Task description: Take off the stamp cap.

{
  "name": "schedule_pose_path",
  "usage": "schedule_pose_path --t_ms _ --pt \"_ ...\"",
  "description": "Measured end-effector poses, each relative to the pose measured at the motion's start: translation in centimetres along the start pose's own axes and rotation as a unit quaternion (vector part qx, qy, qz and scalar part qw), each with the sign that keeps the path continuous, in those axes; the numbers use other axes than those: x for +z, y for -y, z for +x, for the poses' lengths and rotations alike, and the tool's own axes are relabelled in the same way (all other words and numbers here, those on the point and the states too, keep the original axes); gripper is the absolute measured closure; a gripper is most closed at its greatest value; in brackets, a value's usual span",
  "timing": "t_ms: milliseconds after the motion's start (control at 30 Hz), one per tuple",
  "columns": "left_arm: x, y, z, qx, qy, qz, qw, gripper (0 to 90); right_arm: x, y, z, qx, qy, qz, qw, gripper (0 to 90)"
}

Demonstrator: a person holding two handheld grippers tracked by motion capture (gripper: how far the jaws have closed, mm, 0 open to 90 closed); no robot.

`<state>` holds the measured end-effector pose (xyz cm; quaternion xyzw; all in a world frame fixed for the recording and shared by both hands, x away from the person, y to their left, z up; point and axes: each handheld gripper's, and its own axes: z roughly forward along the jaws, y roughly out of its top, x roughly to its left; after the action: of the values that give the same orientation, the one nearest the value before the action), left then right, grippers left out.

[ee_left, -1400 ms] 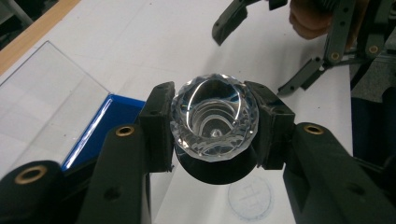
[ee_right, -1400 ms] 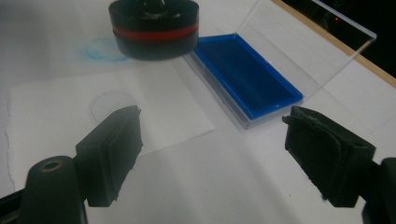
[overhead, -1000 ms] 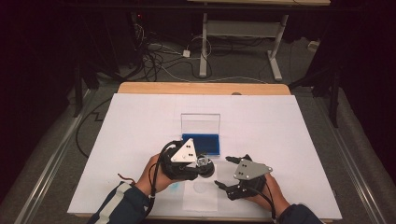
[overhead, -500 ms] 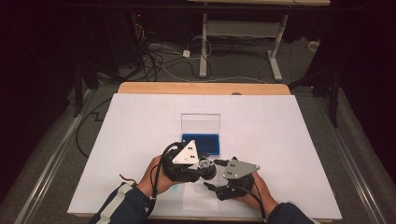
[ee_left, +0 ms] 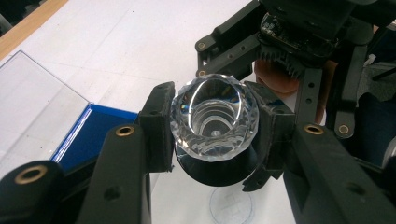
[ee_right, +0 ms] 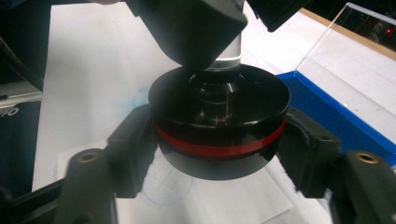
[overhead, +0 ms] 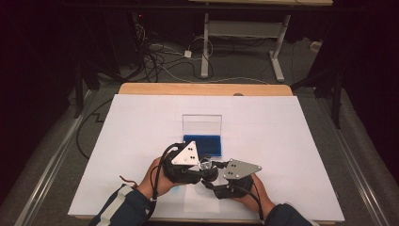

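A white table covers most of the high view, with a wooden edge along its far side. Near its middle sits a blue case whose clear lid stands upright behind it; the same blue case appears at the left of the left gripper view and at the right of the right gripper view.

Just in front of the case, near the table's front edge, the person's two hands bring the grippers together. The left gripper reaches in from the left, and the right gripper from the right, each with a grey three-cornered plate on top.

Between them is a small two-part object held above the table. In the left gripper view, the left gripper has its jaws pinching a faceted clear glass piece on either side; this piece looks like a crystal-cut top, though its exact shape is hard to make out. Below it sits a round black base. In the right gripper view, the right gripper has its jaws clamped on opposite sides of that black base, which carries a red band around its lower part.

On the table under the object lies a faint circle outline on a thin sheet of paper.
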<state>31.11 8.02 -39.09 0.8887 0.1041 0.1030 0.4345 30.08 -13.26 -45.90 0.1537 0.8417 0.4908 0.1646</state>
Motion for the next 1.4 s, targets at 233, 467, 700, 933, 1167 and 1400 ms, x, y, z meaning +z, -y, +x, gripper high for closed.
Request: schedule_pose_path --t_ms 233,467,700,933,1167,1400 --pt "-0.1 0.1 0.1 -0.001 0.003 -0.004 1.0 54.3 0.0 0.0 0.1 -0.006 0.005 0.005 1.0 37.8" --pt "-0.1 0.2 0.3 -0.004 0.008 -0.005 0.9999 54.3 -0.1 -0.1 0.1 -0.013 0.004 0.009 0.9999 38.4" --pt "-0.1 0.2 0.3 -0.006 0.013 -0.008 0.9999 54.3 -0.2 -0.2 0.2 -0.02 0.002 0.018 0.9997 38.8" --pt "-0.8 0.3 0.5 -0.01 0.006 -0.017 0.9998 54.3 -0.1 -0.2 0.4 -0.027 -0.002 0.031 0.9991 38.8" --pt "-1.4 0.5 0.8 -0.008 -0.005 -0.018 0.9998 54.3 -0.5 0.0 0.0 -0.032 0.009 0.042 0.9985 38.8" --pt "-2.4 1.0 1.3 -0.013 -0.022 -0.019 0.9995 54.3 -2.2 0.2 -0.8 -0.038 0.025 0.046 0.9979 38.8"
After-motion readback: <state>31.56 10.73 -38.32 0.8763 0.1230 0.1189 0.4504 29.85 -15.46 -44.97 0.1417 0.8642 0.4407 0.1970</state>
